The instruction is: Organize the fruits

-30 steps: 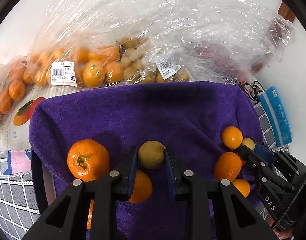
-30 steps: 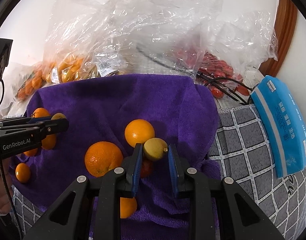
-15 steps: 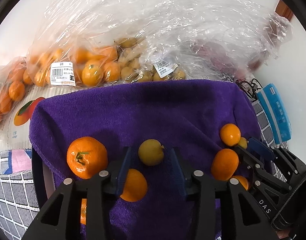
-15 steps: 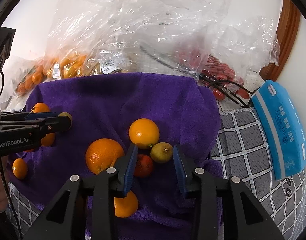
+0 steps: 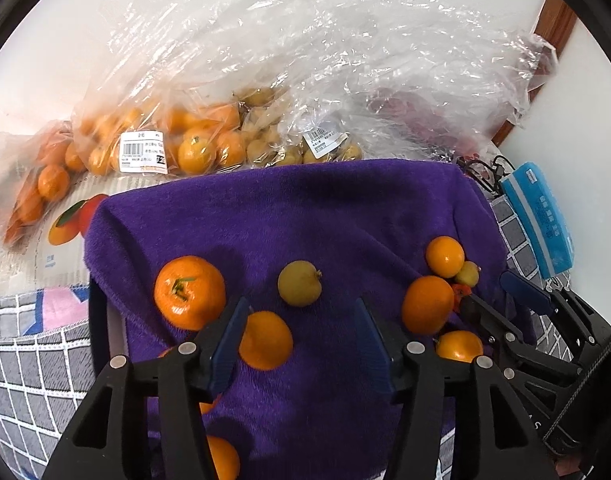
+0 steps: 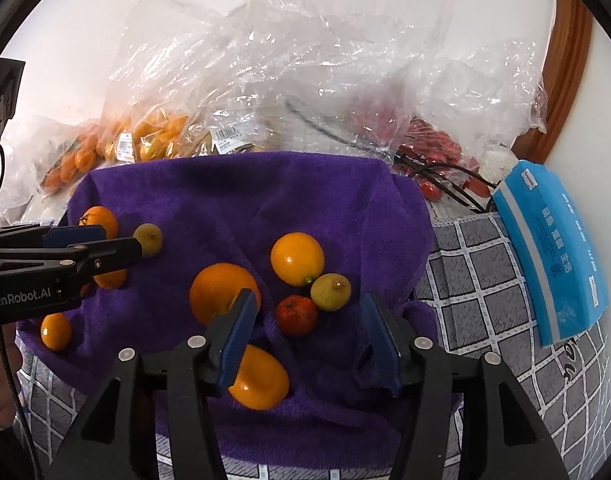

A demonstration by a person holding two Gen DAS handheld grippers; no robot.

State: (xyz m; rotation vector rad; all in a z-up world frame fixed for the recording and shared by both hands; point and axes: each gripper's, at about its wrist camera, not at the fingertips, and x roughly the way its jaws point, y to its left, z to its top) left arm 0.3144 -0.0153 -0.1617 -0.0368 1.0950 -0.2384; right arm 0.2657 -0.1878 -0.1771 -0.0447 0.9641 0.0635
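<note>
Both tools stand with their fingers spread wide and nothing between them. The left gripper sits just short of a yellow-green fruit lying free on the purple towel, with a large orange to one side and a smaller orange touching its left finger. The right gripper is set back from its own cluster: a second yellow-green fruit, a small red fruit and two oranges, all close together or touching.

I judge this to be a placing step just finished on each side, with fruit laid out in two groups. The next move calls for fetching more fruit, probably from the plastic bags behind the towel, which means reaching into crinkled film without dragging the towel.

Much is unclear. The bags' glare hides most of their contents; red items in the right-hand bag cannot be named. An orange is half covered by the right gripper's left finger, and what lies under the towel is unseen.
</note>
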